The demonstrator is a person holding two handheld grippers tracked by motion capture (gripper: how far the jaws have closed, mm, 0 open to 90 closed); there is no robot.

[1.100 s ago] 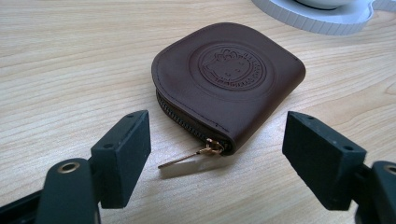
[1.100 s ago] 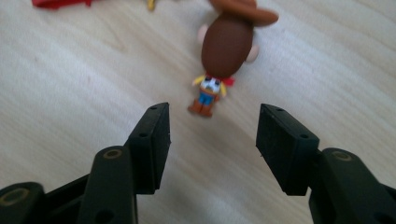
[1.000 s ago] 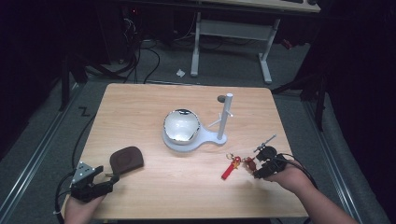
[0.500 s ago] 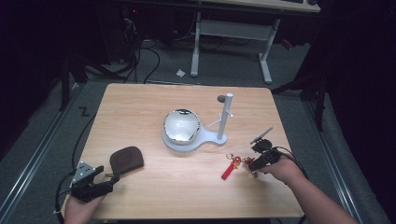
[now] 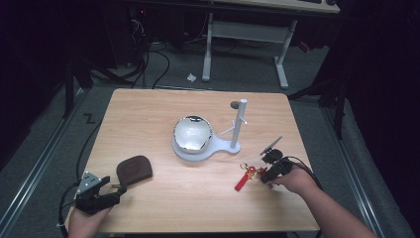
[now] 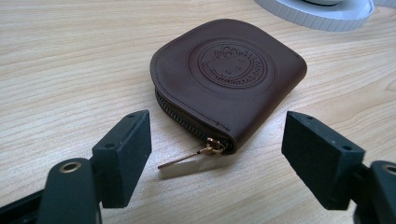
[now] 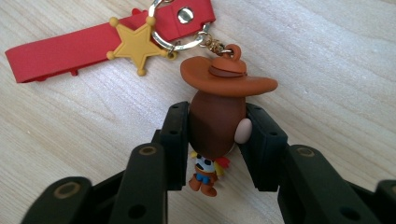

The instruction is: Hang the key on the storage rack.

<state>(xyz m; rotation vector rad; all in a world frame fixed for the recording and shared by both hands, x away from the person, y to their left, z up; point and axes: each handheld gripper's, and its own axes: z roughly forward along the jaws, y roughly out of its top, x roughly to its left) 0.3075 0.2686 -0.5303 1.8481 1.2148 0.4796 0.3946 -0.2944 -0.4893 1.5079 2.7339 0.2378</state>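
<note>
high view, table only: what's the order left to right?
Left gripper → brown pouch → mirror on white stand → red keychain → right gripper, shut on the keychain's cowboy figure.

Between your left gripper (image 5: 106,191) and your right gripper (image 5: 267,174), the near half of the table (image 5: 198,208) offers bare wood for level passage. The brown zip pouch (image 5: 133,168) lies just ahead of the left gripper, its zip pull (image 6: 187,157) pointing into the gap between the 2 spread jaws. At table centre, the white stand (image 5: 205,146) with its mirror bowl (image 5: 192,133) and upright post (image 5: 238,124) blocks forward travel. The red strap (image 7: 70,49) of the keychain lies flat beside the right gripper.
</note>
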